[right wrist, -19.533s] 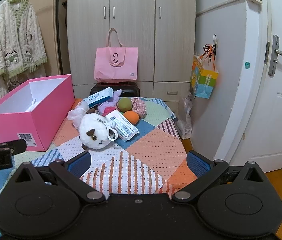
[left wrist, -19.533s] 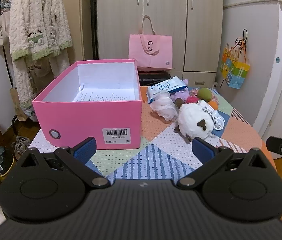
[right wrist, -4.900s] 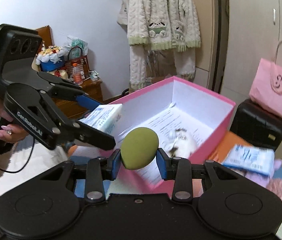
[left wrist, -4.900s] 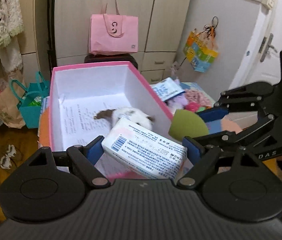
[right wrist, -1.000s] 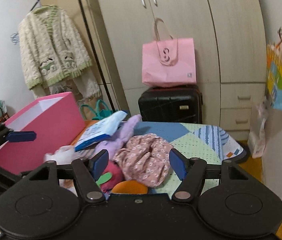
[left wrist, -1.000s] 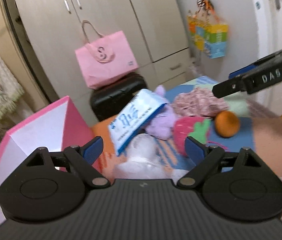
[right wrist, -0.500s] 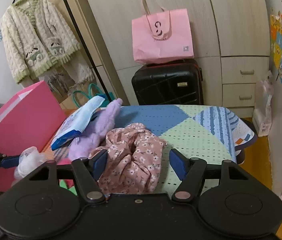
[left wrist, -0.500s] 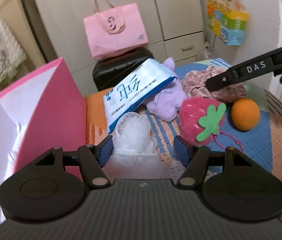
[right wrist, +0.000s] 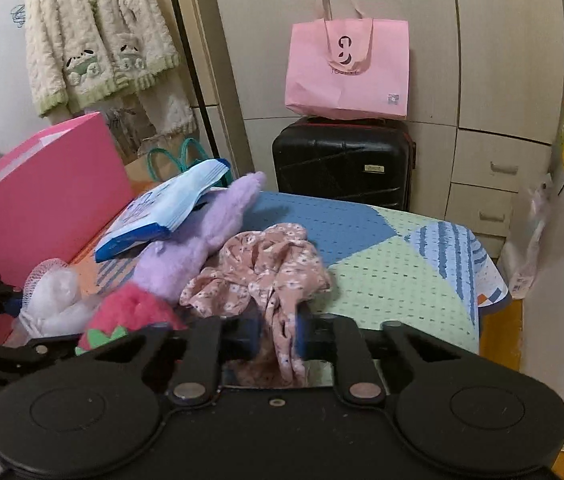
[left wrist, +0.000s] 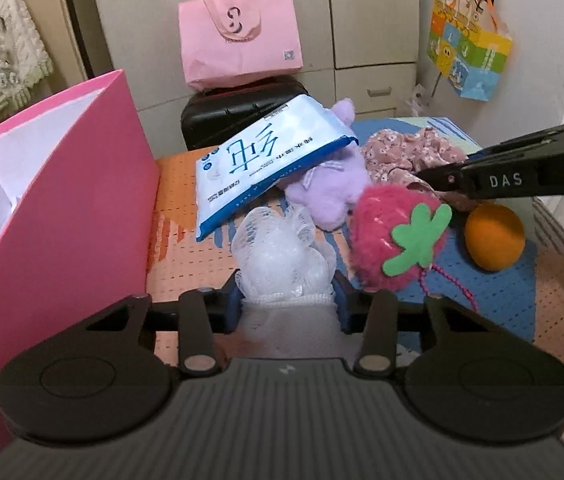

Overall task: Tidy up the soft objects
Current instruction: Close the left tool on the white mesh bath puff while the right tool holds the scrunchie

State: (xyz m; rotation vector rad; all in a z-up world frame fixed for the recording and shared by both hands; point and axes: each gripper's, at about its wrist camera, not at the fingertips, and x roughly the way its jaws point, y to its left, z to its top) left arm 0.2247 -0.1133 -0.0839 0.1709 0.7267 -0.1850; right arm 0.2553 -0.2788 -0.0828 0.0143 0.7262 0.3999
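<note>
The left gripper is clenching the white mesh sponge at lower centre, beside the pink box. The right gripper is pinching the floral cloth mid-frame.

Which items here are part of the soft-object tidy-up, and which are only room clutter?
Job: white mesh puff in left gripper; floral scrunchie in right gripper; strawberry plush; purple plush; pink box.

Lying about: pink bag; suitcase; cardigan.

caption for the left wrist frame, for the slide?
Left gripper shut on white mesh pouf beside the pink box; right gripper at the floral scrunchie.
</note>
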